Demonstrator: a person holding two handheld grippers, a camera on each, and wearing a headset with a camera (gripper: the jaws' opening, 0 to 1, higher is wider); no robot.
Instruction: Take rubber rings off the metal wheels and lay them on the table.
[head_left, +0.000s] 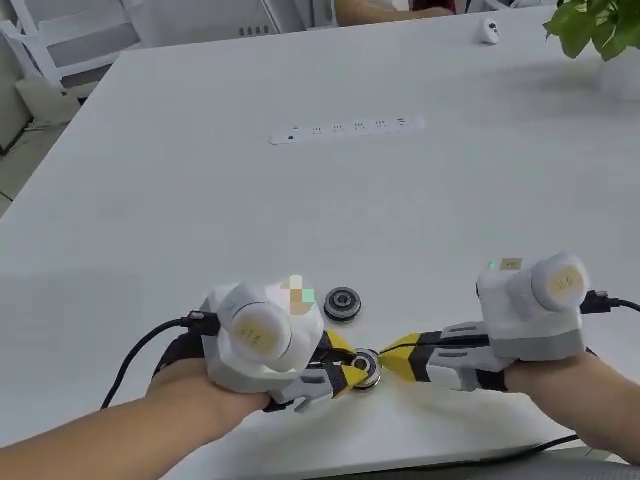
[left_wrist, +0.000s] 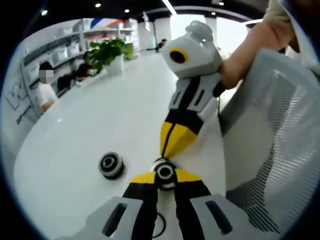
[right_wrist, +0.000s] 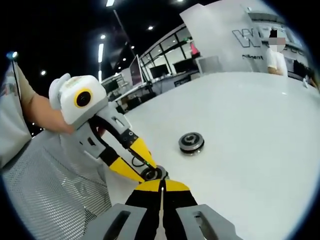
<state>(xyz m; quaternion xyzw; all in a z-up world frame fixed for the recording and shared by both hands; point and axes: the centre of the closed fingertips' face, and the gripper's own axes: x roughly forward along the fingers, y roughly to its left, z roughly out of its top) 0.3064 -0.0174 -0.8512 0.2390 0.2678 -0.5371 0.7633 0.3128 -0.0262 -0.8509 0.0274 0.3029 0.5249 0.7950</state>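
Left gripper (left_wrist: 165, 175) jaws clamped on wheel (left_wrist: 165, 170), right gripper (right_wrist: 161, 184) jaws closed, white office table (head_left: 300, 200).

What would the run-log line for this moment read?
left hand-held gripper: shut on wheel | right hand-held gripper: jaws together at its rim | second wheel: on table, apart

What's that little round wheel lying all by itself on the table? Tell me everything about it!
The loose wheel is small and round, with a shiny metal middle, a darker centre and a black rubber ring around its rim. It lies flat on the white table, and nothing touches it. It sits just beyond the second wheel, which the left gripper grips.
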